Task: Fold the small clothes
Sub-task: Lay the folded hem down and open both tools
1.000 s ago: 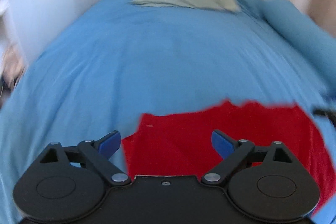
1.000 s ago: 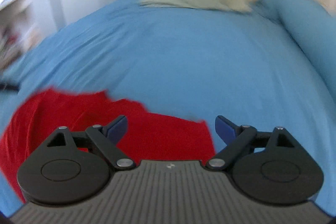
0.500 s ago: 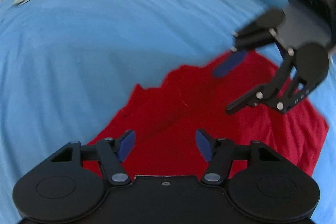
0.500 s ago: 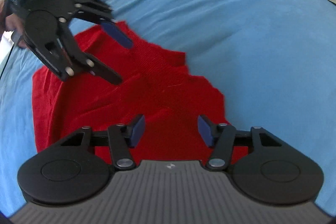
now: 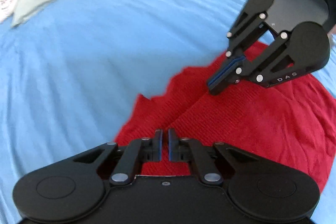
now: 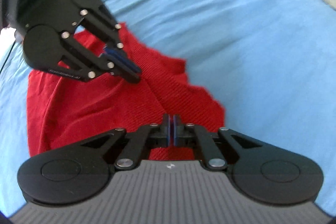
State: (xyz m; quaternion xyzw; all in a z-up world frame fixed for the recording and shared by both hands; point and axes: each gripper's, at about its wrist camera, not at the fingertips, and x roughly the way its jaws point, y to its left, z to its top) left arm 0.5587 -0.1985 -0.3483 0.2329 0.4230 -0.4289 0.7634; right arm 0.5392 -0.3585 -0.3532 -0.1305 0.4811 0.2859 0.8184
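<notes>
Your left gripper (image 5: 165,135) and right gripper (image 6: 172,121) each pinch, jaws pressed together, the same raised fold of the red ribbed knit garment (image 5: 241,125) lying on the blue bedsheet (image 5: 94,51).

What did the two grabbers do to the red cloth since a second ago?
Both came down onto the red garment and pinched shut along its fold: the left hand-held gripper near one end, the right hand-held gripper near the other. A second ago both were open above it. The garment lies on the blue bedsheet as before.
</notes>
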